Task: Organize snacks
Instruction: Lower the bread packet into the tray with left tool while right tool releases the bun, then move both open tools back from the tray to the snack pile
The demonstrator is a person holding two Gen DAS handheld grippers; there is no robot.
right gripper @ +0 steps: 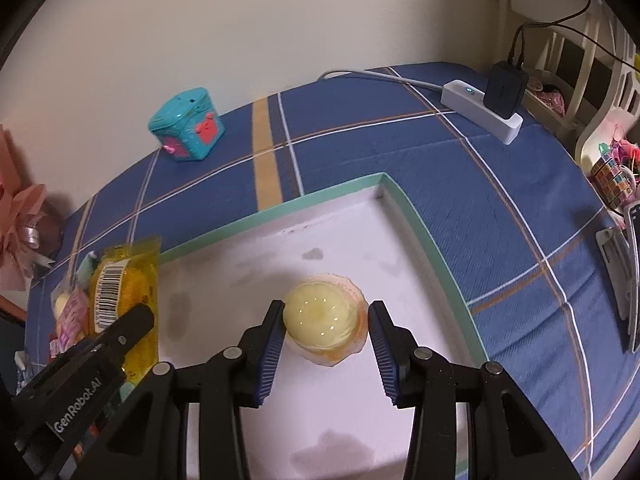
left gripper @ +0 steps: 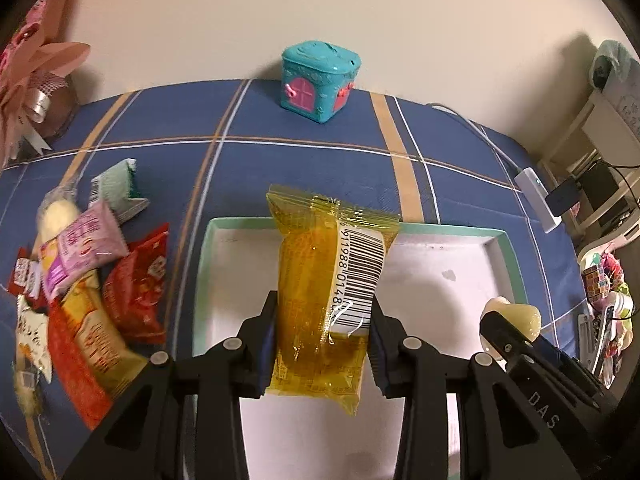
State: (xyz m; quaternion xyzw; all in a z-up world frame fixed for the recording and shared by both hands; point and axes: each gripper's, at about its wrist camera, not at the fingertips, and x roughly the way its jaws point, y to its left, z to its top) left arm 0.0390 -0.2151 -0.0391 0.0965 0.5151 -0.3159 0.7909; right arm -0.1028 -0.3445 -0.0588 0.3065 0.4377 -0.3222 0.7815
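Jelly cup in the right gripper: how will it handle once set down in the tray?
The jelly cup looks glossy and dome-shaped, so probably slippery between the right gripper pads. Its thin clear plastic likely flexes if squeezed. Set dome-down on the tray it may rock; on its flat rim it should sit stably.

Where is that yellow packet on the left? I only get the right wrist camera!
Observer: The left gripper is shut on the yellow packet and holds it over the tray.
Operator: Are there more snacks?
Observer: Yes. A pile lies on the blue cloth left of the tray: red packets, a pink packet and a green-and-white packet.
Operator: Does the teal box have a door?
Observer: Yes. The teal toy box shows a pink arched door on its front.
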